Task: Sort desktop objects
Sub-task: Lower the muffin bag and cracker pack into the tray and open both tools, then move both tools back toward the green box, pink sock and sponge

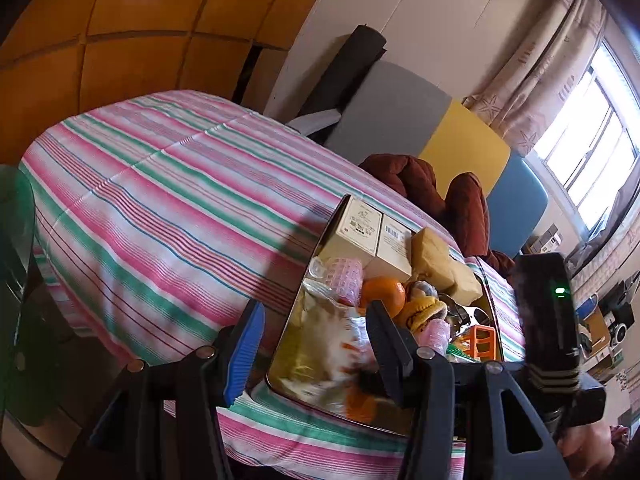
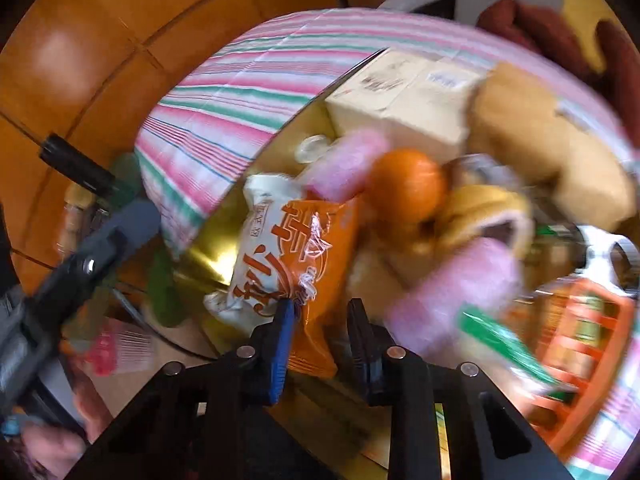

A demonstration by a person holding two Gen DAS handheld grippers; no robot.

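Sorting looks barely begun, by my judgement. The gold tray [image 2: 208, 256] at centre of the right wrist view is heaped full, and the striped tablecloth [image 1: 160, 200] filling the left and middle of the left wrist view carries nothing sorted out onto it.

Right gripper [image 2: 320, 340], bottom centre of its own view: jaws drawn in narrow around the lower corner of the orange-and-white snack packet [image 2: 288, 248]. The blue pad touches the packet's edge; the black finger stands just beside it (blur makes firm contact on that side hard to confirm). I read it as a pinch on the packet.

Left gripper [image 1: 316, 344], bottom of its own view: jaws apart, nothing between them, held over the near edge of the tray.

The packet lies at the tray's lower left in the right wrist view, slanted, crinkled film, large orange characters on white, one end orange.

Left in the tray:
- an orange [image 2: 408, 192] above and right of the packet
- two cream boxes [image 2: 400, 96] at the upper end
- a tan parcel [image 2: 540, 152], upper right
- pink mesh-wrapped pieces [image 2: 452, 292]
- an orange plastic rack [image 2: 584, 340], lower right, with a green wrapper [image 2: 500, 344] beside it
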